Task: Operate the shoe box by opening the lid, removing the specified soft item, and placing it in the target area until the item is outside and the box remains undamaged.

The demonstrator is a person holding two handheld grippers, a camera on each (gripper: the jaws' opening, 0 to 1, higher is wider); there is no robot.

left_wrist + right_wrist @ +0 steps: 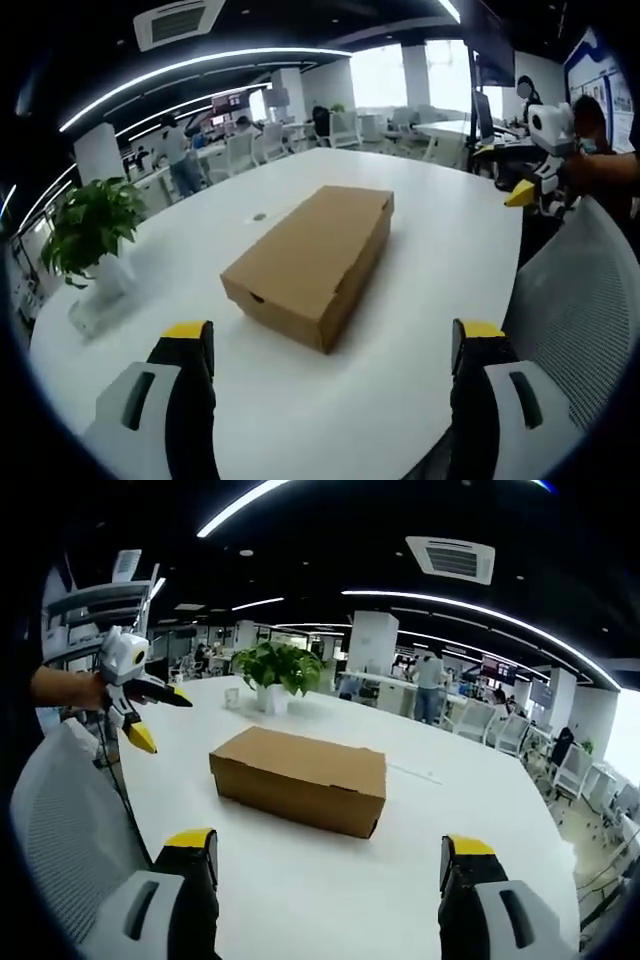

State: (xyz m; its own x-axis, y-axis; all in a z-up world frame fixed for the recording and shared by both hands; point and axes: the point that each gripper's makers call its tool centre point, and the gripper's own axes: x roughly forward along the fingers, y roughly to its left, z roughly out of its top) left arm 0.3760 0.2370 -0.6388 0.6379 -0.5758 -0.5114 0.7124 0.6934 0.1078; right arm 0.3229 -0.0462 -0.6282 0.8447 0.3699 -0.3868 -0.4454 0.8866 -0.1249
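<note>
Left gripper view: closed shoe box (313, 262) on table (420, 230).

My left hand-held gripper (330, 345) spread wide over the white worktop (420, 230), closed cardboard shoe box (312, 262) just ahead, potted plant (92, 235) far left, right hand-held gripper (535, 185) upper right.

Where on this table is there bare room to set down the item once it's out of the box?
Bare white table lies on every side of the closed shoe box: between it and the left gripper, and widely behind it. The plant crowds one edge; the mesh chair crowds the near side.
</note>
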